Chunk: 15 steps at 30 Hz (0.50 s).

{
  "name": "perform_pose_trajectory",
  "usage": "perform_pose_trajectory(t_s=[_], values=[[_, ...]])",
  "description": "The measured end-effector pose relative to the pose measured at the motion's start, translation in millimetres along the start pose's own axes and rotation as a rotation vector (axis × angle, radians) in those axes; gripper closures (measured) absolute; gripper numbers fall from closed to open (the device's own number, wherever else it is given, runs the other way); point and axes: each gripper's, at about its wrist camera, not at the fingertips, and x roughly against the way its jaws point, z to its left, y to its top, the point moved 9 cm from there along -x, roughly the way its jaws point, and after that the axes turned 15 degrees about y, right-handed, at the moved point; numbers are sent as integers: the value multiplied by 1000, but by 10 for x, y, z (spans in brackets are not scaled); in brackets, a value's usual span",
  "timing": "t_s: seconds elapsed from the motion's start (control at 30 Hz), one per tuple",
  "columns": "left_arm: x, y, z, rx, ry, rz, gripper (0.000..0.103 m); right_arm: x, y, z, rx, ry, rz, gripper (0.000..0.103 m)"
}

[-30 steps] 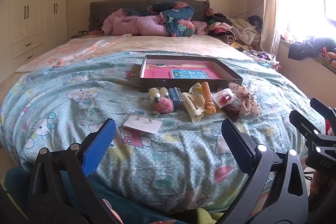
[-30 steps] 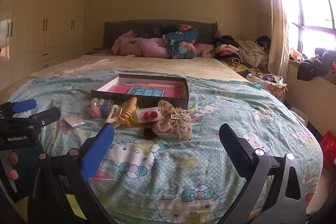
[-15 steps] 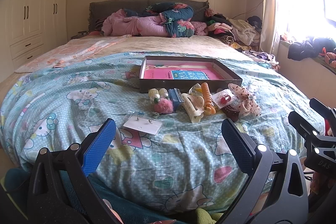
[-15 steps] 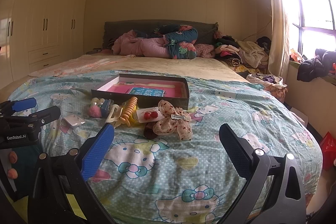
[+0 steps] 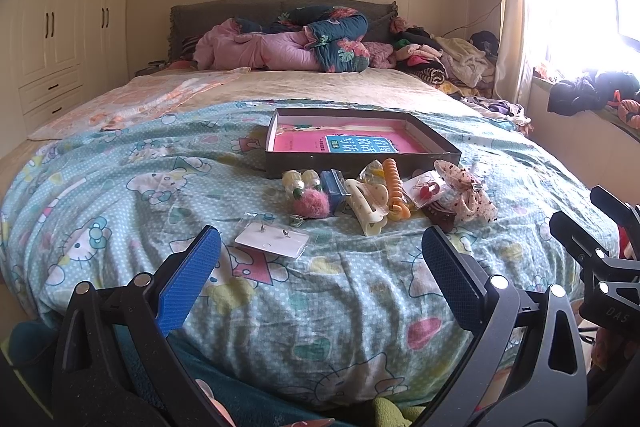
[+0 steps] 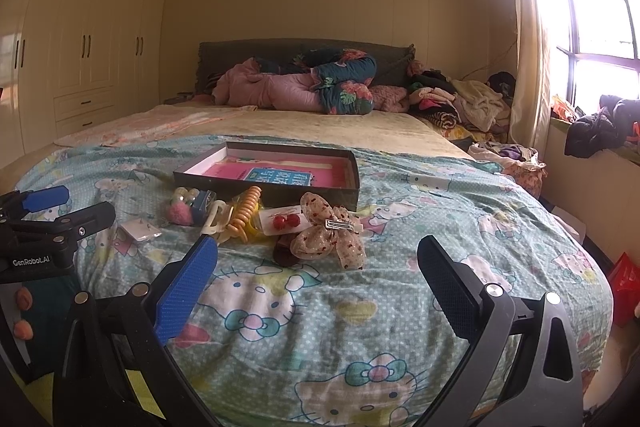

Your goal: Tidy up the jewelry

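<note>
Hello Kitty bedding (image 5: 120, 187) in pale blue covers the near half of a wide bed, with a cream wardrobe (image 6: 80, 39) on the left wall and a bright window (image 6: 592, 27) on the right. On the quilt sits a shallow dark tray (image 5: 360, 163) with a pink lining, its long axis running left to right across the bed. Just in front of its near wall lies a row of hair accessories and jewelry: a pink pompom (image 5: 311, 205), a cream claw clip (image 5: 368, 205) with its long axis pointing toward the camera, an orange spiral tie (image 5: 394, 187) lying front to back, a carded pair of red beads (image 5: 426, 189) and a dotted fabric bow (image 5: 466, 193). Nearer and apart to the left, an earring card (image 5: 273, 239) lies flat, its long side angled down to the right.

Both claws hang wide apart and hold nothing, short of the bed's near edge: the left gripper (image 5: 320, 267) faces the earring card, the right gripper (image 6: 318, 269) faces the bow. Only the right wrist view shows the bow's metal clip (image 6: 340, 224) on top and the window frame; the left wrist view washes the window out but shows the 2 studs on the card clearly. Each view catches the other gripper at its edge.
</note>
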Motion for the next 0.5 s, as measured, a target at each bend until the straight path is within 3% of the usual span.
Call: perform_pose_trajectory(t_s=[0.5], values=[[4, -11, 0, 0, 0, -1, 11, -2, 2, 1, 1, 1, 1, 6]])
